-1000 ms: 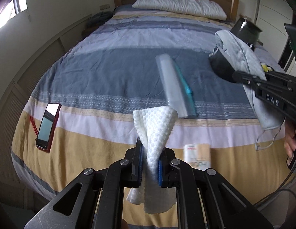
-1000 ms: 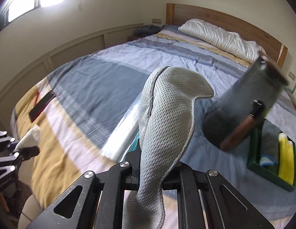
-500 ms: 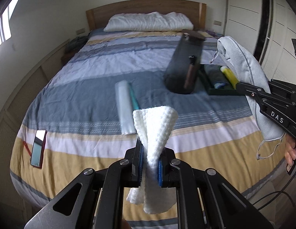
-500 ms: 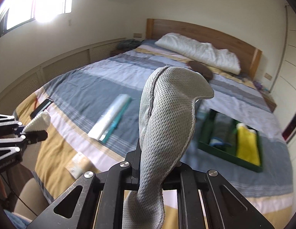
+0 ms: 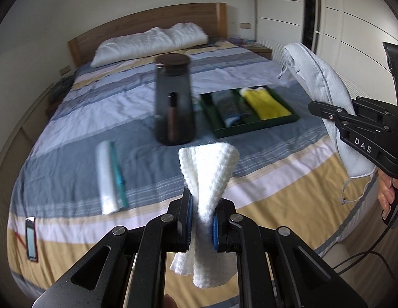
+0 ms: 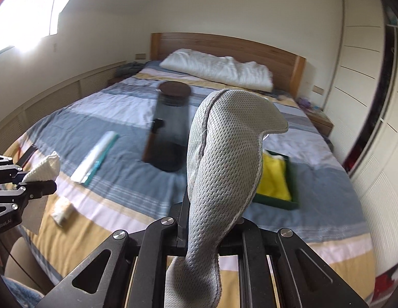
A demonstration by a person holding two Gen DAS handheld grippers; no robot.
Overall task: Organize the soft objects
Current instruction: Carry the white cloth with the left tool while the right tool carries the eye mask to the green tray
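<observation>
L gripper (image 5: 201, 220): white knit cloth (image 5: 207, 179) pinched betw. blue pads, held in air above foot of bed (image 5: 116, 107), ends hanging below jaws.
R gripper (image 6: 202, 231): grey mesh mask (image 6: 224, 159) clamped tight, also held above bed foot.
Green tray (image 5: 252, 128) seen on bed's right half; yellow cloth (image 5: 264, 101) and dark folded items laid in it.
Dark jar (image 5: 174, 102) w/ brown lid stood upright mid-bed, just left of tray.
Clear plastic sleeve (image 5: 107, 174) laid on bed, nearer foot than jar.
Phone (image 5: 31, 240) laid at bed's left foot corner.
</observation>
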